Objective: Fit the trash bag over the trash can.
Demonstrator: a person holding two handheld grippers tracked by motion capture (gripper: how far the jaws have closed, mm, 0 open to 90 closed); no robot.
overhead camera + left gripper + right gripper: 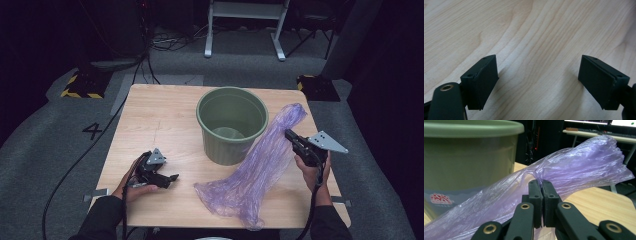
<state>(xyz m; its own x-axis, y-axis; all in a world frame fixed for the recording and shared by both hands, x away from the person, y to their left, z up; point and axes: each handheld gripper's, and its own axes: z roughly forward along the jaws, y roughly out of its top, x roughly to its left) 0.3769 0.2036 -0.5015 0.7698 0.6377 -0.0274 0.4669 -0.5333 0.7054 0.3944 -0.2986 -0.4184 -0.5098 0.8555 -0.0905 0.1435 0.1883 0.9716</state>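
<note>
A: Where do we stand with the purple bag [255,167]?

B: We have it pinched near its upper end in the right gripper [541,185], fingers [535,195] clamped tight on a gathered fold of the film. That end is lifted off the desk [150,120]; the rest trails down past the green bin [231,123] and lies crumpled on the wood near our edge.

A: And the left gripper [170,178]?

B: Low over bare desk, well apart from the bag, fingers [482,80] spread wide with nothing between them.

A: So how far along are we?

B: Early, we'd judge. The bag is picked up at one end but bunched, its mouth not opened. The bin stands upright and looks unlined. If we mean to line it, we have yet to spread the bag, drop it in and fold it over the rim.
</note>
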